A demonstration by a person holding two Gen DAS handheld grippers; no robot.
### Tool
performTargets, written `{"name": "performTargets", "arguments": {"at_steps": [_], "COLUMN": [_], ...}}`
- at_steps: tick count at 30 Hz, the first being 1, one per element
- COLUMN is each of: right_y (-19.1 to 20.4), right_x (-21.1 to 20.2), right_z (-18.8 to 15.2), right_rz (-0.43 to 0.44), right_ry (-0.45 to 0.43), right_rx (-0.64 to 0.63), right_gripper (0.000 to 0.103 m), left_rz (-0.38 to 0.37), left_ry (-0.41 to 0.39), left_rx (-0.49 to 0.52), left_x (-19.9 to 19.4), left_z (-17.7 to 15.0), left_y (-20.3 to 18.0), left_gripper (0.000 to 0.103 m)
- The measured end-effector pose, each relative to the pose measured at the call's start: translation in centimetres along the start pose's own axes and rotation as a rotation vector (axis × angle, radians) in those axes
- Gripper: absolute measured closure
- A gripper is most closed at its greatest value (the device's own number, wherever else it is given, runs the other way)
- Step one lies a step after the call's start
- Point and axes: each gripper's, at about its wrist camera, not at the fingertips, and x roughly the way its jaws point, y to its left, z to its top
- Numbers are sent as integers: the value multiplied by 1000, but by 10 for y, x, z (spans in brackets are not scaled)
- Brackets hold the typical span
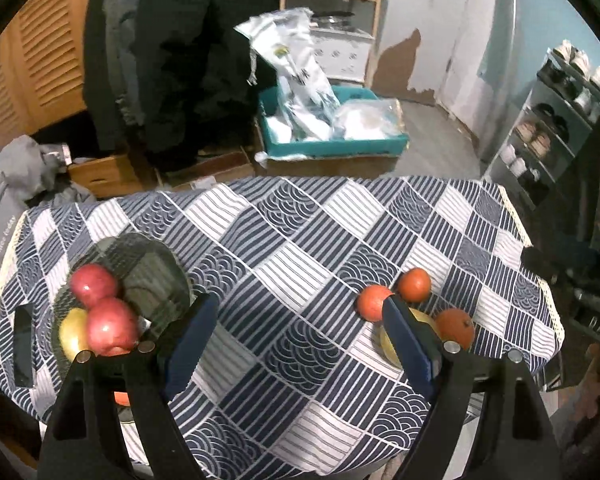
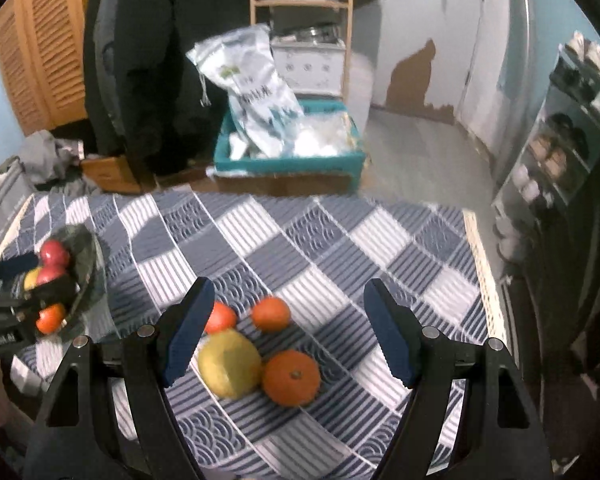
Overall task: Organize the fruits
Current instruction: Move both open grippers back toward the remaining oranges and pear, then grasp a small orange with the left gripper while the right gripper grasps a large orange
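- Both tongs gape, holding nothing: left gripper [image 1: 296, 320]; right gripper [image 2: 288, 312]
- Glass bowl [image 1: 156, 264] of apples near the table's left edge; oranges [image 2: 292, 376] and a pear [image 2: 230, 362] loose near its right

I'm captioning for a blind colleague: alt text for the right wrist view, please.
The open right gripper hovers over a yellow fruit and three oranges on a blue patterned tablecloth; a dark bowl of fruit sits left.

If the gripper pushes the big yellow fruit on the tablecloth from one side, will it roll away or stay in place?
The yellow fruit looks round, so a side push would probably roll it. It touches the large orange, which may be nudged along too. Its skin looks smooth, so the open right gripper would likely hold it best across the widest part.
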Motion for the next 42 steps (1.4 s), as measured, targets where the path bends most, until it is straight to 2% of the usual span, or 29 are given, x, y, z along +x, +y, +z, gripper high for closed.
{"name": "performTargets", "arguments": {"at_steps": [6,10,16,24,36,39,42], "right_y": [-17,-25,-21,-16,-9,-10,-8], "right_x": [22,46,70,92,126,128,129], "right_z": [-29,-49,-69,-82,-89,-88,-89], "right_rz": [-5,25,53,81,108,156,164], "right_ry": [88,176,279,355,430,426,428], "right_rx": [0,15,-17,-30,-73,-68,-84], "right_gripper": [27,27,27,27,27,38,38], "left_rz": [29,46,73,86,72,55,21], "left_ry": [45,90,138,178,195,204,219], "left_rx": [41,63,85,99,82,70,43], "left_x": [24,44,64,82,93,98,103], "left_z": [-7,-15,-25,-34,-33,-30,-27], "left_y": [-15,-20,-22,-23,-20,-21,-21], "left_gripper": [17,17,17,17,17,17,17]}}
